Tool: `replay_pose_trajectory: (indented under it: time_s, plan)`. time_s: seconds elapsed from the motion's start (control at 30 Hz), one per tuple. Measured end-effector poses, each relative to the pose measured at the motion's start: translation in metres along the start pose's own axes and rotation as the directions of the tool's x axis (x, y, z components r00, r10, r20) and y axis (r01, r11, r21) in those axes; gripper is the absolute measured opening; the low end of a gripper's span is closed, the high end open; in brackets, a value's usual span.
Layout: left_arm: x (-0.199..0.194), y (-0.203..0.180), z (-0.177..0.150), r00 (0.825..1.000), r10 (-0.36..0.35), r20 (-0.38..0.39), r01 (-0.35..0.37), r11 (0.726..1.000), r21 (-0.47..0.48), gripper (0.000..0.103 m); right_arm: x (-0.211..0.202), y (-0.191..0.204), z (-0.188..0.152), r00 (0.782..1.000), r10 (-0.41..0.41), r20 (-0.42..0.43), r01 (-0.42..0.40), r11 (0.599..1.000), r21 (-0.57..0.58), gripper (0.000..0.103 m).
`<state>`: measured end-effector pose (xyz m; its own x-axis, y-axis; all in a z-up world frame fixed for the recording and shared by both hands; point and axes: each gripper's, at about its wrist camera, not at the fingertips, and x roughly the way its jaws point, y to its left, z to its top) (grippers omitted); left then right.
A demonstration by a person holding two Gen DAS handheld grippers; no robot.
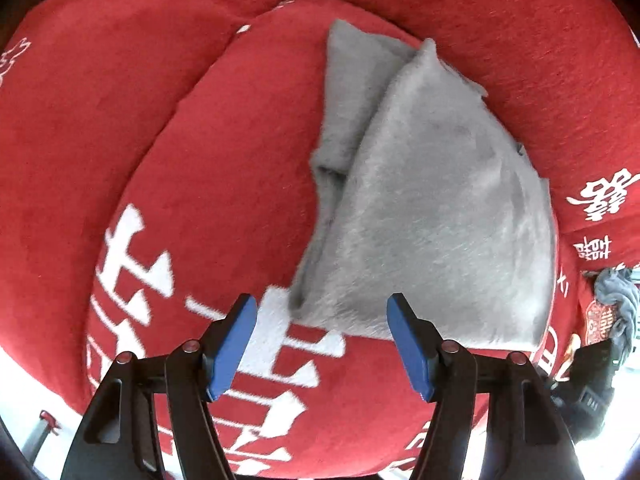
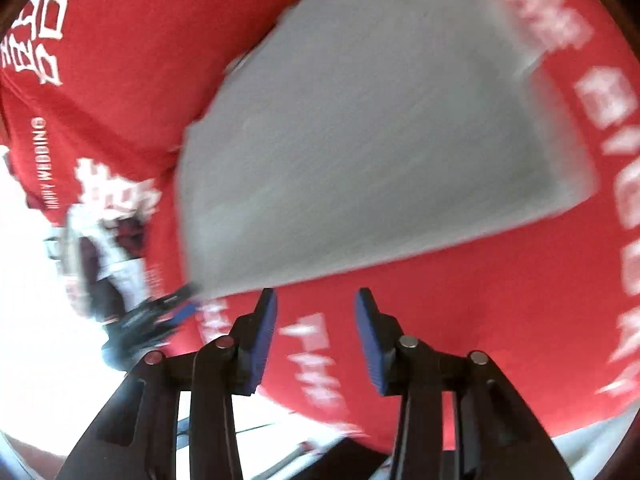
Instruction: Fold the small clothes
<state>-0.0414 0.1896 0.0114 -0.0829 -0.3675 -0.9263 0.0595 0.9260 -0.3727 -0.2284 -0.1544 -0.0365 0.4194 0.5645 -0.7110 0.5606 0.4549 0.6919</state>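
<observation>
Grey fleece garment (image 1: 432, 208), folded in layers, lies on the red cloth (image 1: 224, 184), at 12 o'clock from both grippers. Left gripper (image 1: 322, 344) and right gripper (image 2: 316, 340) gape apart, holding nothing.

- One folded grey garment (image 1: 432, 216), lying on red.
- One red blanket (image 1: 192, 152) with white lettering.
- Two grippers: left gripper (image 1: 322, 346), right gripper (image 2: 316, 340), each with two blue-padded fingers.
- One crumpled grey-blue cloth (image 1: 618, 300) at right edge.
</observation>
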Motion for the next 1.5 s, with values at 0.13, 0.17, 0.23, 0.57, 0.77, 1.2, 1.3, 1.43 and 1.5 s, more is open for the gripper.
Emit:
replay_pose_trajectory:
  time_s: [0.13, 0.17, 0.23, 0.57, 0.77, 1.2, 1.3, 1.43, 1.5]
  plan:
    - [-0.006, -0.006, 0.004, 0.999, -0.020, 0.041, 0.018, 0.999, 0.035, 0.068, 0.076, 0.015, -0.011, 0.982, 0.180, -0.050, -0.170, 0.972, 0.160, 0.045]
    - [-0.007, -0.005, 0.006, 0.998, -0.024, 0.049, 0.021, 0.998, 0.051, 0.068, 0.094, 0.019, -0.012, 0.978, 0.201, -0.048, -0.189, 0.964, 0.189, 0.045]
    - [-0.007, -0.007, 0.011, 0.998, -0.038, 0.058, 0.032, 0.996, 0.087, 0.066, 0.117, 0.027, -0.014, 0.972, 0.232, -0.035, -0.218, 0.949, 0.229, 0.045]
    - [-0.001, -0.013, 0.026, 0.991, -0.120, -0.053, 0.129, 0.960, 0.248, 0.006, 0.115, 0.039, -0.004, 0.968, 0.248, 0.043, -0.250, 0.929, 0.273, 0.007]
    - [0.009, -0.008, 0.018, 0.996, -0.065, -0.068, 0.083, 0.950, 0.300, 0.006, 0.111, 0.052, -0.013, 0.991, 0.132, -0.029, -0.127, 0.984, 0.128, 0.007]
    - [-0.033, 0.025, 0.010, 0.998, -0.028, 0.062, 0.014, 0.974, 0.225, 0.007, 0.086, 0.103, -0.018, 0.987, -0.067, -0.146, 0.031, 0.971, -0.236, 0.012]
    - [-0.037, 0.014, 0.012, 0.995, -0.067, 0.073, 0.046, 0.964, 0.260, 0.007, 0.080, 0.131, 0.022, 0.995, -0.090, -0.029, 0.077, 0.949, -0.307, 0.008]
    - [-0.009, -0.005, 0.017, 0.996, -0.063, 0.061, 0.044, 0.960, 0.277, 0.007, 0.111, 0.161, 0.076, 0.991, -0.126, 0.045, 0.134, 0.929, -0.346, 0.008]
    - [0.004, -0.003, 0.017, 0.997, -0.051, 0.056, 0.034, 0.964, 0.262, 0.007, 0.123, 0.171, 0.090, 0.988, -0.142, 0.054, 0.152, 0.912, -0.381, 0.008]
